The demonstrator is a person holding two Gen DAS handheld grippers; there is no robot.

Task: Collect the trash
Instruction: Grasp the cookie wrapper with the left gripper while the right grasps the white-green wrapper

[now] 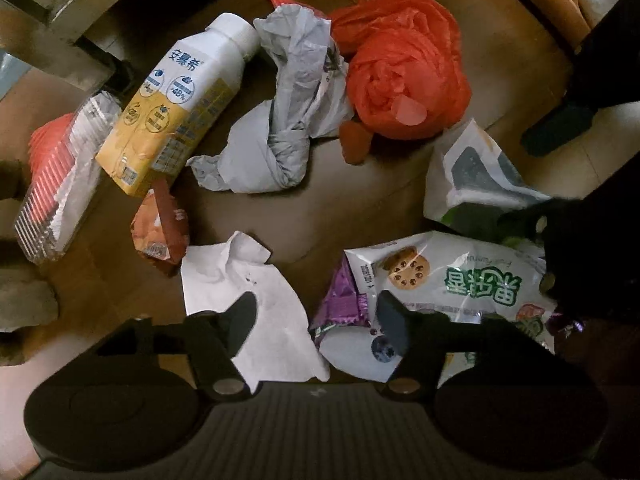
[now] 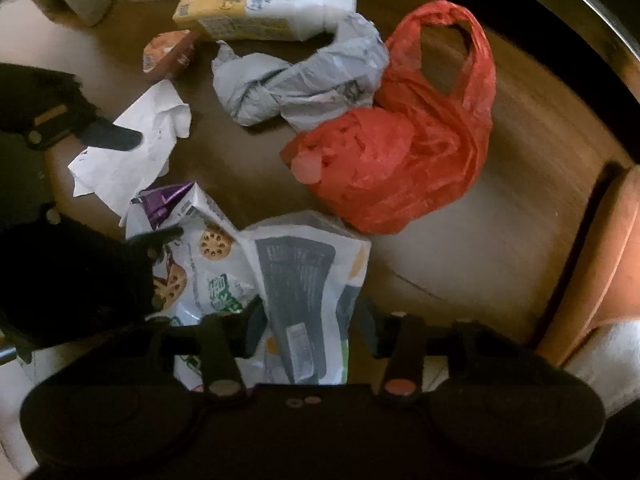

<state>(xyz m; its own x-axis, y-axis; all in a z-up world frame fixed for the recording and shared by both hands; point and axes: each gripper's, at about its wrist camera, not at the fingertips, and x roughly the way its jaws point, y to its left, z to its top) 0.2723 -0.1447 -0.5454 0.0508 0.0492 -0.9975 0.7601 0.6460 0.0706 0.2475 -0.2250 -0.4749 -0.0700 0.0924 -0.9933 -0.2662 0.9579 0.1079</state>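
Trash lies on a brown table. My left gripper (image 1: 316,312) is open, one finger over a white crumpled paper (image 1: 256,300), the other over a green-and-white cookie bag (image 1: 460,276). It also shows in the right wrist view (image 2: 152,184). My right gripper (image 2: 310,324) is open, its jaws on either side of a white-and-grey snack bag (image 2: 304,280), also seen in the left wrist view (image 1: 476,176). A red plastic bag (image 1: 404,84) (image 2: 404,160), a grey crumpled bag (image 1: 288,116) (image 2: 300,84) and a yellow-white drink bottle (image 1: 176,104) (image 2: 256,4) lie farther off.
A small orange wrapper (image 1: 160,228) (image 2: 168,54) lies by the bottle. A clear ribbed container with red inside (image 1: 60,176) sits at far left. A purple wrapper (image 1: 340,304) (image 2: 166,200) lies under the cookie bag. An orange chair (image 2: 608,256) stands beside the table.
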